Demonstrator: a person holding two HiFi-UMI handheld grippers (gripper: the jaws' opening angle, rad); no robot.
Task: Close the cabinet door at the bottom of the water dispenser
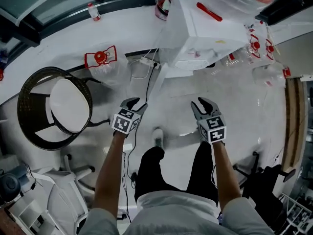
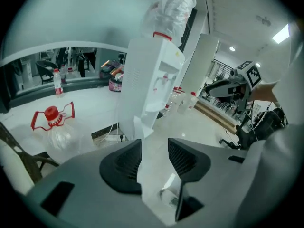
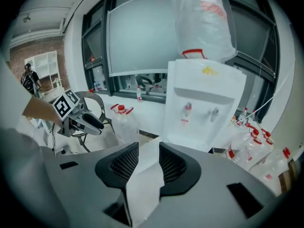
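Observation:
The white water dispenser (image 1: 200,33) stands against the wall with a plastic-wrapped bottle on top. Its bottom cabinet door (image 1: 163,80) hangs open, swung out toward me. Both grippers hover low over the floor in front of it, pointing at it. My left gripper (image 1: 134,103) is open and empty, a short way left of and nearer than the door. My right gripper (image 1: 203,103) is open and empty too, to the door's right. In the right gripper view the door (image 3: 145,175) shows through the gap between the jaws of that gripper (image 3: 148,148), apart from them. The left gripper view has the door (image 2: 144,126) beyond its gripper (image 2: 154,148).
A wicker chair (image 1: 54,106) with a white cushion stands at the left. Large clear water bottles with red caps lie left (image 1: 100,60) and right (image 1: 259,48) of the dispenser. A power strip (image 1: 146,61) and its black cable run along the floor. My shoe (image 1: 157,137) is between the grippers.

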